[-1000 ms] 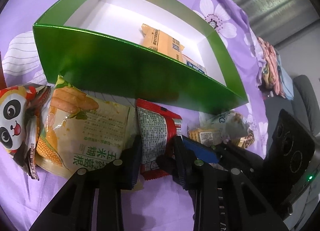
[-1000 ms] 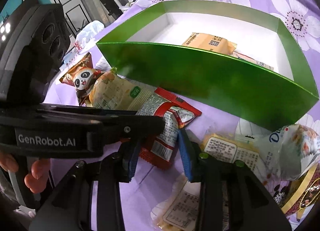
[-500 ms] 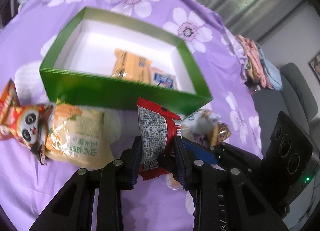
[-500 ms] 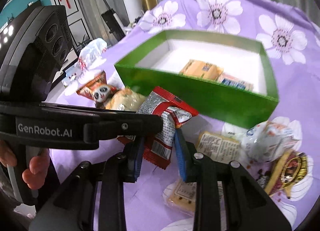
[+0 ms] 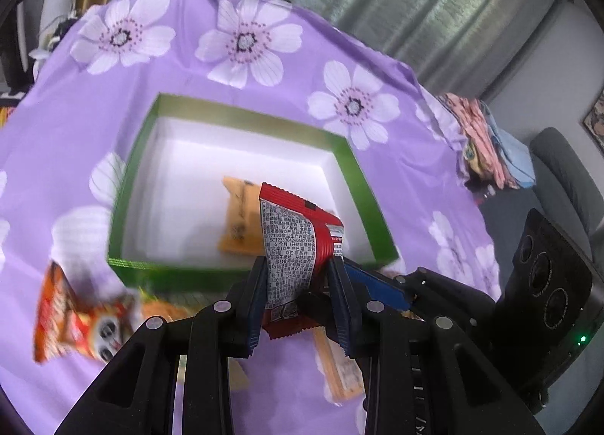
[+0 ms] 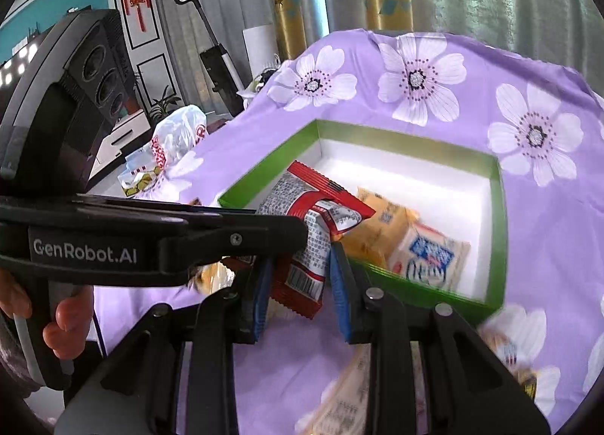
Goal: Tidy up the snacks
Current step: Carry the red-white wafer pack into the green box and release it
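My left gripper (image 5: pixel 298 284) is shut on a red and grey snack packet (image 5: pixel 292 246) and holds it in the air above the near wall of the green box (image 5: pixel 128 186). The packet also shows in the right wrist view (image 6: pixel 305 239), between my right gripper's open fingers. My right gripper (image 6: pixel 298 284) is open and holds nothing; the left gripper crosses in front of it. In the box (image 6: pixel 498 231) lie an orange packet (image 6: pixel 381 227) and a pale packet with blue print (image 6: pixel 430 250).
A panda snack bag (image 5: pixel 79 322) and other packets (image 5: pixel 339 367) lie on the purple flowered cloth (image 5: pixel 234 39) in front of the box. More packets (image 6: pixel 509 352) lie at the right. A plastic bag (image 6: pixel 177 133) sits beyond the table's left edge.
My left gripper has lifted the red packet off the cloth and carried it up towards the box. The right gripper has risen alongside it, still open.
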`<state>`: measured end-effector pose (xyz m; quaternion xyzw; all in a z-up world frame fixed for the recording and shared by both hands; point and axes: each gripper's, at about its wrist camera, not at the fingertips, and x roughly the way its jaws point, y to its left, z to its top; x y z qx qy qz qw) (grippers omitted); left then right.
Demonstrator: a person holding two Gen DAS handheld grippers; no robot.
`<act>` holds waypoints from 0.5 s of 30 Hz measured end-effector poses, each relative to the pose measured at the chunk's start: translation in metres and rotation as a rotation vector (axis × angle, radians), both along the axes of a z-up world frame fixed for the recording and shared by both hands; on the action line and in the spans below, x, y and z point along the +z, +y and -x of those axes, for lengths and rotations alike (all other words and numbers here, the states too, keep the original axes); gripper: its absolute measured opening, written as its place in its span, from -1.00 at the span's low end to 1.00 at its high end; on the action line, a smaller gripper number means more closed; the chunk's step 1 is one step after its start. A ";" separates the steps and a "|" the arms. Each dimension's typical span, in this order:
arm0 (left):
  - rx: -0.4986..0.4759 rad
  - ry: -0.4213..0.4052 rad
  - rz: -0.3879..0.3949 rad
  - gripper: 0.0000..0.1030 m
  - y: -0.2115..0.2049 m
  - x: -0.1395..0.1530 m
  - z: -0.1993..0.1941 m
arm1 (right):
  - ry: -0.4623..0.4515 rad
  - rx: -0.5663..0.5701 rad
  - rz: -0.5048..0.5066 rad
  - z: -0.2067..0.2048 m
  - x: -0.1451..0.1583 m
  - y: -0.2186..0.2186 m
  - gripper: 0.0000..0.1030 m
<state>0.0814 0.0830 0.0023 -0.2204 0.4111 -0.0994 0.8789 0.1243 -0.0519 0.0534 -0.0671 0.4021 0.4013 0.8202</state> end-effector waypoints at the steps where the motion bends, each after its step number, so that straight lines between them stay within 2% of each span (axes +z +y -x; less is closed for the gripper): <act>1: 0.009 -0.003 -0.008 -0.39 0.004 0.001 -0.005 | -0.005 0.005 -0.002 -0.004 0.000 0.004 -0.42; 10: 0.052 0.013 -0.025 -0.39 0.031 -0.008 -0.026 | 0.026 0.025 -0.022 -0.032 -0.013 0.030 -0.41; 15: 0.070 0.030 -0.024 -0.39 0.040 -0.016 -0.037 | 0.039 0.016 -0.006 -0.041 -0.021 0.041 -0.31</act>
